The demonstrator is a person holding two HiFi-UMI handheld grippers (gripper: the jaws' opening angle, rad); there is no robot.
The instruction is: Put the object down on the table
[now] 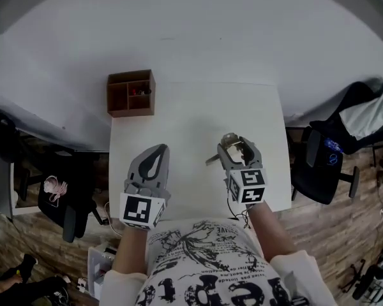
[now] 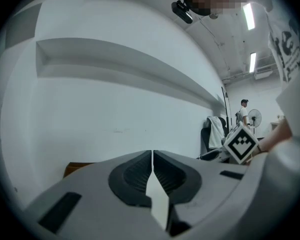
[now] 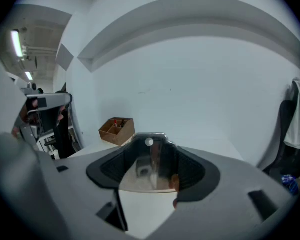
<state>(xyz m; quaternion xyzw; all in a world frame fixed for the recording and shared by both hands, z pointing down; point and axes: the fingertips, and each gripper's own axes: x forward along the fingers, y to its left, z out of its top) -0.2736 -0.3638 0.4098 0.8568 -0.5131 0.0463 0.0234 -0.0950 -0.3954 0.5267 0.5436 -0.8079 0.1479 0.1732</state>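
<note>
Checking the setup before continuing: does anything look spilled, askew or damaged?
Nothing stands out. The wooden organizer stands upright at the far left corner of the table, and the right gripper holds a shiny metal object.

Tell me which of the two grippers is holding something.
The right gripper: its jaws clamp a shiny metal object, while the left gripper is shut and empty.

Lit evenly and coolly from overhead, bright but flat. Washed pale across the table (image 1: 191, 120), with only faint, soft shadows beside the table's edges. Glaring at the ceiling strip lights (image 2: 248, 15) high above the table. Bent hard by fisheye towards every border, darkening to black corners in both gripper views.
</note>
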